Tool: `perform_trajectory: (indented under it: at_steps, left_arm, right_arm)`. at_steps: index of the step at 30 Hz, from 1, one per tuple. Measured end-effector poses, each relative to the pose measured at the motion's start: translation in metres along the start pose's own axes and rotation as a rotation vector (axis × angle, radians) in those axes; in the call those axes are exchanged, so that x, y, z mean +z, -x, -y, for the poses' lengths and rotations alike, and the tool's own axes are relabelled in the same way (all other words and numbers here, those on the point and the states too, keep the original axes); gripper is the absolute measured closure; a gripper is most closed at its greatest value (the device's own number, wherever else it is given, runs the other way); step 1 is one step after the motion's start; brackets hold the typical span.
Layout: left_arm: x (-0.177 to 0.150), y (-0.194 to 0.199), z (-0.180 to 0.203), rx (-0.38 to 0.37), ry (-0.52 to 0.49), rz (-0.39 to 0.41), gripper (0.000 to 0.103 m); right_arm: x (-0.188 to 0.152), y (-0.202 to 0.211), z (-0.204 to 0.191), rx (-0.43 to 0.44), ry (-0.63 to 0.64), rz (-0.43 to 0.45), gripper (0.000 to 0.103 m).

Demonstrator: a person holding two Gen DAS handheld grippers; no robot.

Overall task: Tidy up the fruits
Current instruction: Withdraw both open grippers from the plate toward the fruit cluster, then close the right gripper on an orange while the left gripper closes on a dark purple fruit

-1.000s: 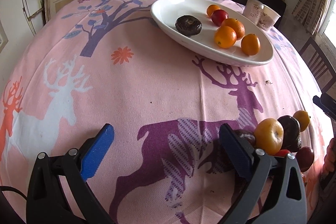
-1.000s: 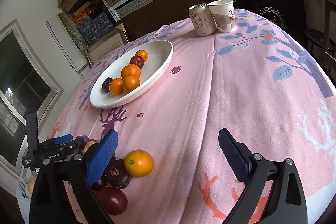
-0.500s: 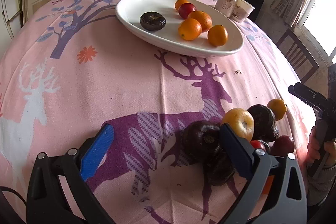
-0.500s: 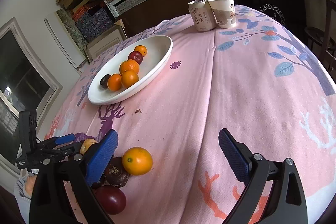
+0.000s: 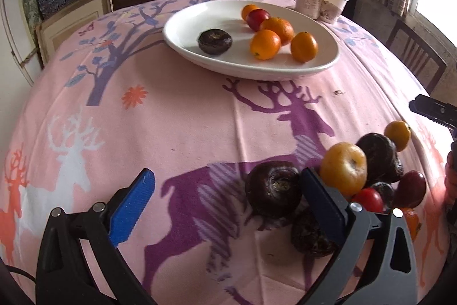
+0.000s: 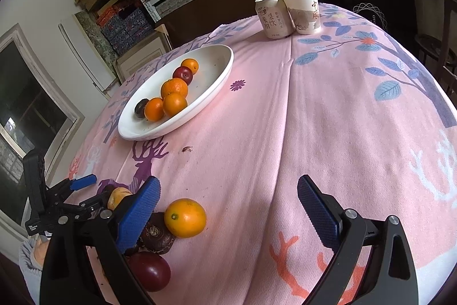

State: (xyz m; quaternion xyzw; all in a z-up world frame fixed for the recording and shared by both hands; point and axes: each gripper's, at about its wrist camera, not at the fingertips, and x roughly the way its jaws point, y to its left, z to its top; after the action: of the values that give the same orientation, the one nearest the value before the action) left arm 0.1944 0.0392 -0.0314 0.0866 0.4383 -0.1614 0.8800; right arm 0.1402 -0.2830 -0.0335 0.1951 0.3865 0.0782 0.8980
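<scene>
Right now both tools are spread wide and empty over the desk with its pink deer-print cloth. Taking the white oval plate as the landmark: it holds 4 oranges, 1 red plum and 1 dark round fruit lying apart from the others toward the plate's left end. Behind the plate, at the far edge of the desk, a can and a paper cup stand touching. Well in front of the plate lies a loose heap of fruit. The left hand-held gripper hovers at the heap, its right finger between a dark brown fruit and a yellow-orange one. The right hand-held gripper sits beside the same heap, with an orange just inside its left finger and a dark red plum below.
</scene>
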Motion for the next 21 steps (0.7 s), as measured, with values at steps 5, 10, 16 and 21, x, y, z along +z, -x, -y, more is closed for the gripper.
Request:
perform_trajectory:
  at_steps: [5, 10, 16, 21]
  left_arm:
    - [-0.001, 0.003, -0.039, 0.071, 0.155, 0.006, 0.004]
    - [-0.003, 0.009, -0.043, -0.053, 0.211, 0.018, 0.004]
    - [-0.008, -0.009, -0.013, 0.066, 0.074, -0.054, 0.004]
    - [-0.011, -0.009, -0.014, 0.066, 0.074, -0.034, 0.004]
  right_arm:
    - [0.0, 0.002, 0.0, 0.01, -0.001, 0.01, 0.006]
    - [0.001, 0.004, 0.0, 0.018, 0.001, 0.011, 0.006]
    - [0.001, 0.004, -0.001, 0.016, 0.002, 0.011, 0.005]
    - [-0.001, 0.002, -0.003, 0.016, 0.014, 0.002, 0.006]
